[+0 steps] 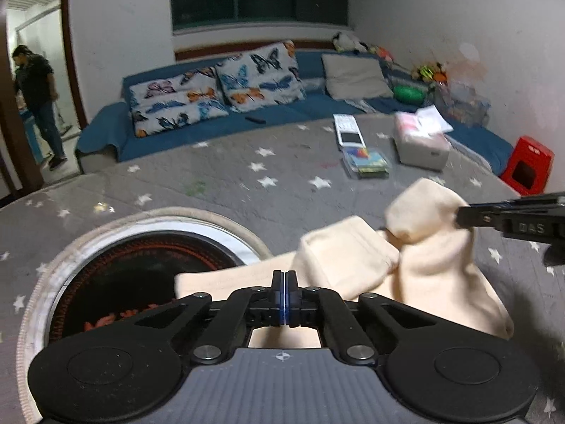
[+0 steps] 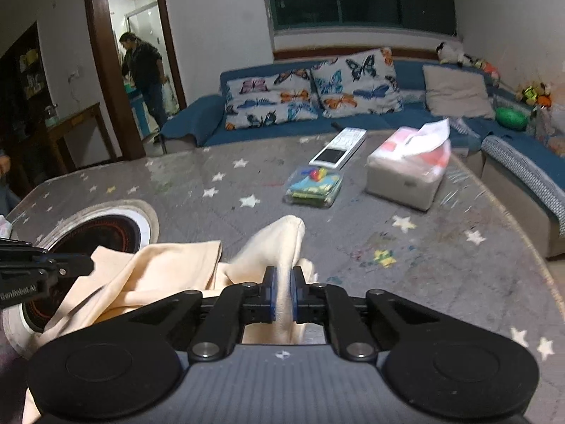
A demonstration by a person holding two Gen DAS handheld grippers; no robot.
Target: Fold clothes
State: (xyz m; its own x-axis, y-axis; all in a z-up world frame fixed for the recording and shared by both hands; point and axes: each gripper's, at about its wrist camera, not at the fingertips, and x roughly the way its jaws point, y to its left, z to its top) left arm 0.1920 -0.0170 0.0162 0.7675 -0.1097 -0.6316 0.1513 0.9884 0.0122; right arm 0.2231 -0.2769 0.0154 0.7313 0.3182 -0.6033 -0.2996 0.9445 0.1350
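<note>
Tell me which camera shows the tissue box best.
The right wrist view: the tissue box sits nearer there, showing its top, its front and a tissue sticking up from the slot. In the left wrist view the same box is smaller and farther off, towards the table's far right, with loose paper on top.

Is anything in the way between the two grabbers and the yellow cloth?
No. The right gripper is already pinching a fold of the cream cloth, and the left gripper is shut at its edge, with nothing visible between.

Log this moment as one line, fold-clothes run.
step: grasp | left gripper: shut, cloth grip unclear | right gripper: shut on cream cloth | cloth: bunched on table, unfolded
</note>
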